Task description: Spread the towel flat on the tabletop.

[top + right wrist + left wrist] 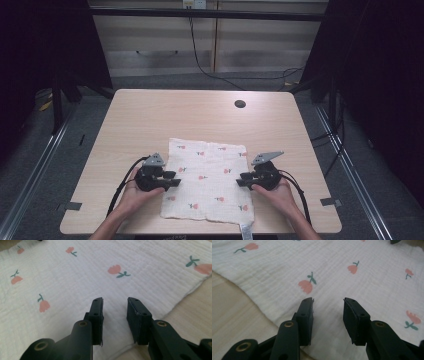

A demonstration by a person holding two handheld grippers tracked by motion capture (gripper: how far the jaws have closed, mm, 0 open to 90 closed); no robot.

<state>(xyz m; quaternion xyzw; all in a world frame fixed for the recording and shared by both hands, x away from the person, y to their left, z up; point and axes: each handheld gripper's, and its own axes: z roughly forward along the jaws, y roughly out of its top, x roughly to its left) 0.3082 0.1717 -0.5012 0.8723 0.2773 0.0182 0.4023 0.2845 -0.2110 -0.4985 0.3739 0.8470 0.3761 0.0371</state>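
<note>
Cloth (207,181) — white muslin printed with small pink tulips — lies spread flat on the near half of the bench (150,115), its near edge close to the bench's front rim, with a tag hanging off that rim at the right. Nearest the camera, the person's two hands come in from below, each carrying a gripper aimed inward at an opposite side edge of the cloth, which reads as a set-up for taking both sides at once, likely to fold or lift it. The left gripper (172,179) sits at the cloth's left edge and the right gripper (241,179) at its right edge, roughly level with each other across the fabric. In the left gripper view, the fingers (307,315) stand partly open with a clear gap between them and nothing in their hold; the cloth's edge runs under and just ahead of them, so they hover over its border. The right gripper view shows the same: fingers (96,317) partly apart, empty, poised above the fabric just inside its edge, bare wood off to one side. Beyond the cloth the bench lies bare up to a small dark cable hole (240,104) near the far edge, and past that hang cables (200,60) against a pale wall.
</note>
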